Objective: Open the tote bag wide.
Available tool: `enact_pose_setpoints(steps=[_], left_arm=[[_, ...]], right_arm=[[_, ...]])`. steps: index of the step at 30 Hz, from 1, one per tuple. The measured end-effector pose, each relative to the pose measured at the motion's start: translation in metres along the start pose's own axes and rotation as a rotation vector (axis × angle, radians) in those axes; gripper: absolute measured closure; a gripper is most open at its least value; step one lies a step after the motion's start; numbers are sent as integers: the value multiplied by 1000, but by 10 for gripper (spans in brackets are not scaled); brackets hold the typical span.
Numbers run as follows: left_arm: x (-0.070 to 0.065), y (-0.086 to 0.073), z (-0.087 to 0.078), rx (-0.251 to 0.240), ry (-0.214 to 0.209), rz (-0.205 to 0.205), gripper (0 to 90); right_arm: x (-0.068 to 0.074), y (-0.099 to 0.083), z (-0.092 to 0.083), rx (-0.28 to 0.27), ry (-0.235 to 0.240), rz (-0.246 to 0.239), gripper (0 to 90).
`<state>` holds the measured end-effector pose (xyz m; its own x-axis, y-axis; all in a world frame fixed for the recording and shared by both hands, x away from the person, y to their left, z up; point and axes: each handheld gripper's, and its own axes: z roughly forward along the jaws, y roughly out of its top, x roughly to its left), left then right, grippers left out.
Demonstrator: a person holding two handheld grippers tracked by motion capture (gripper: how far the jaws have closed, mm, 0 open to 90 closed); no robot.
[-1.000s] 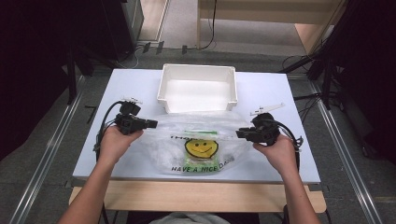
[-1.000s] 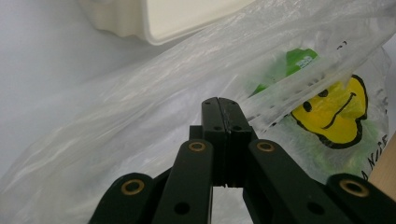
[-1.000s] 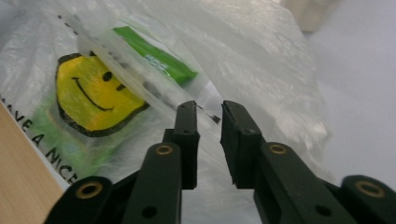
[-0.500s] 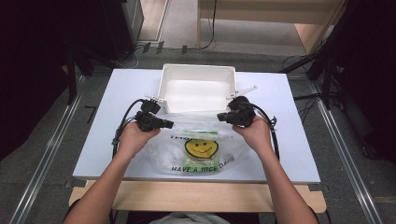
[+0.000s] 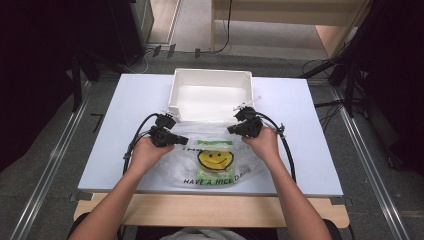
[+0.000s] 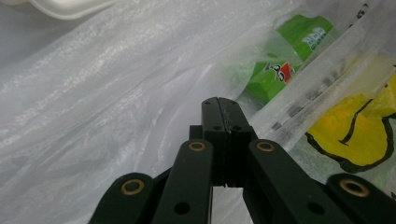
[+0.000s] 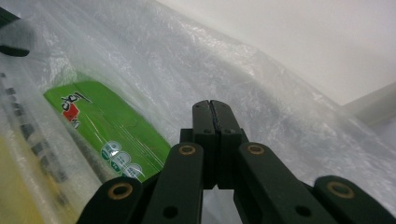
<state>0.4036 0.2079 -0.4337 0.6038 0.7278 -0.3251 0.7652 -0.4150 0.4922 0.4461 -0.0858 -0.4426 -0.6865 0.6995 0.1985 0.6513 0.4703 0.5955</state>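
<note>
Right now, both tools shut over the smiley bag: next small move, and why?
Probably open both tools slightly and pinch the film at the bag's far edge. The left tool and right tool are shut over the plastic bag, with no film visibly between the jaws, and the green packet is inside, beside the white bin.

There was a white tub (image 5: 210,80) sitting at the far side of the pale bench (image 5: 310,150), plus cables (image 5: 150,52) across the floor behind.

Grey floor (image 5: 55,165), dark surrounds, white table (image 5: 310,150) w/ wood edge.
</note>
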Motion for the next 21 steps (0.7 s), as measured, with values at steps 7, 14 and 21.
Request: enact_pose_setpoints(steps=[7, 14, 21], left_arm=[[-4, -13, 0, 17, -35, 7, 900], [-18, -28, -2, 38, -66, 37, 900], [-36, -44, -6, 25, -100, 76, 900]], right_arm=[[2, -7, 11, 20, -3, 3, 900], [2, -12, 16, 36, -28, 2, 900], [6, -13, 16, 28, -57, -15, 900]])
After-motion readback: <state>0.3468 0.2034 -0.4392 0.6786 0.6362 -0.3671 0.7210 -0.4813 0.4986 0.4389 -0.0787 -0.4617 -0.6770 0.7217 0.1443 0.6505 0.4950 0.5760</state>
